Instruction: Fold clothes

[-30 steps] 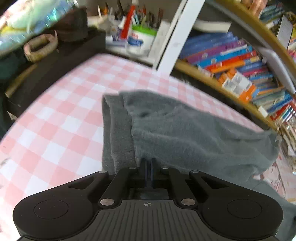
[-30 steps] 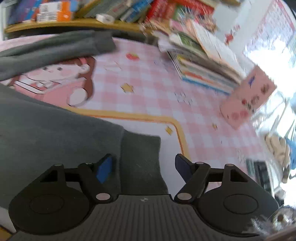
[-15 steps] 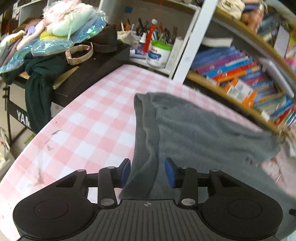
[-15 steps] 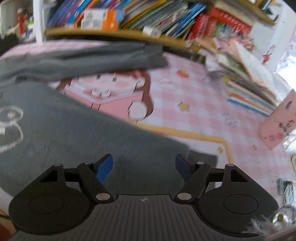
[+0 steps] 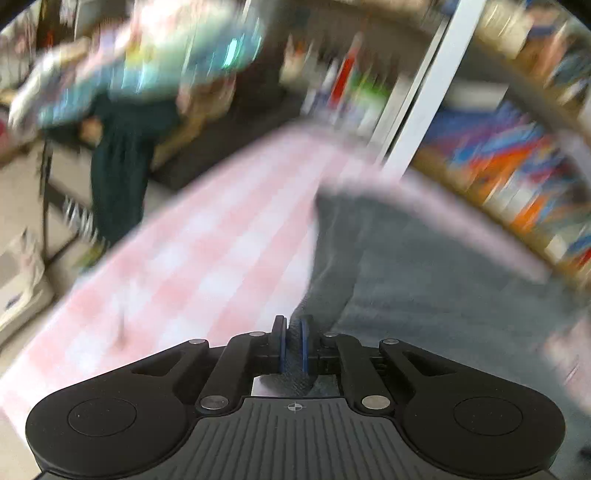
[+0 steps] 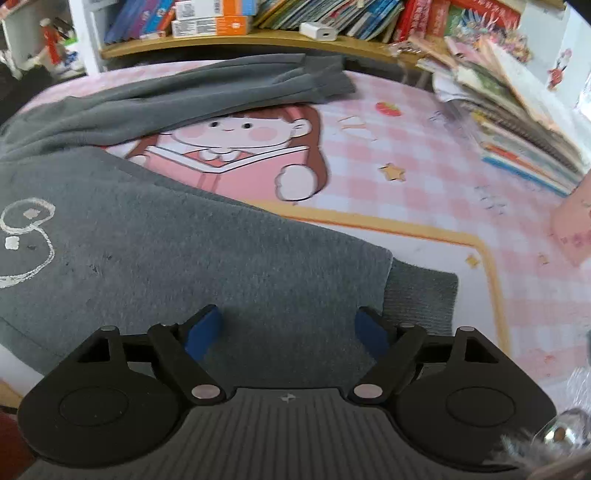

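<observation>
A grey fleece garment (image 6: 184,251) with a white stitched design lies spread on the pink checked table; its long sleeve (image 6: 229,88) runs along the far side. In the blurred left wrist view the same garment (image 5: 424,266) stretches away from me. My left gripper (image 5: 293,343) is shut on a fold of the grey cloth at its near edge. My right gripper (image 6: 286,328) is open, its blue pads (image 6: 203,330) just above the garment near its ribbed hem (image 6: 421,295).
The pink checked tablecloth (image 6: 406,155) has a cartoon girl print. A leaning stack of books (image 6: 517,133) stands at the right, bookshelves (image 6: 240,18) behind. A pink card (image 6: 572,232) lies at the right edge. At left the table edge drops off beside dark hanging clothes (image 5: 122,166).
My left gripper opened half a second ago and has now shut on the cloth edge while moving fast. My right gripper stayed open and shifted left and back over the garment.
</observation>
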The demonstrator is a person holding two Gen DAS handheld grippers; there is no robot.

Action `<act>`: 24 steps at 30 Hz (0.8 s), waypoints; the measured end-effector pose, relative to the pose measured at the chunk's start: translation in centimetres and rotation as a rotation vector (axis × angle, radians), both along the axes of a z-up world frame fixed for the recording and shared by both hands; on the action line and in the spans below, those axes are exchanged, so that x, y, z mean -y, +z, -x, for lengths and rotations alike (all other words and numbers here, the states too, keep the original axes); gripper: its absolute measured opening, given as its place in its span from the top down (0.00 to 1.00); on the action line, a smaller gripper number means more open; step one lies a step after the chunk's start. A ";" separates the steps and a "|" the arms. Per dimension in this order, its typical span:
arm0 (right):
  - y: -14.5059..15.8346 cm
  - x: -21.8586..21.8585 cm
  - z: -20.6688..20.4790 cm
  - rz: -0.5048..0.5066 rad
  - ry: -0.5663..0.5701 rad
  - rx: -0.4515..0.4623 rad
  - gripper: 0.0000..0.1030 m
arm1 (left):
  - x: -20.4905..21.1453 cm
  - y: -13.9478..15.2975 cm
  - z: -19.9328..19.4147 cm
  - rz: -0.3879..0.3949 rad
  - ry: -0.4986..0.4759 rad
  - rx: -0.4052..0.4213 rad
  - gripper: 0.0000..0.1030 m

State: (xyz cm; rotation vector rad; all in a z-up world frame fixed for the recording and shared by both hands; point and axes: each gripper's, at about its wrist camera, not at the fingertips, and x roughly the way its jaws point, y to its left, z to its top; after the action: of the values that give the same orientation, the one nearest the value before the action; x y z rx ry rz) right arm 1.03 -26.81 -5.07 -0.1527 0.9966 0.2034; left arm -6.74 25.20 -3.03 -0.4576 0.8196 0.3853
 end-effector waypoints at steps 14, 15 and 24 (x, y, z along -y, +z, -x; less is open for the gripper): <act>0.1 -0.4 0.2 0.015 0.055 0.011 0.22 | 5.7 0.0 -1.8 0.018 -0.151 0.051 0.88; 0.2 -0.4 0.3 0.019 0.059 0.012 0.23 | 5.6 -0.9 -2.0 0.004 -0.128 0.001 0.90; 0.5 0.8 0.6 -0.023 0.062 0.007 0.24 | 4.4 -1.0 -1.6 -0.001 -0.076 0.004 0.98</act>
State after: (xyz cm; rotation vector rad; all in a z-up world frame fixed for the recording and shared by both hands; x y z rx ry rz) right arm 0.44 -27.65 -4.55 -0.1630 0.9827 0.2710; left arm -5.17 20.77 -4.04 -0.4249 0.8309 0.3143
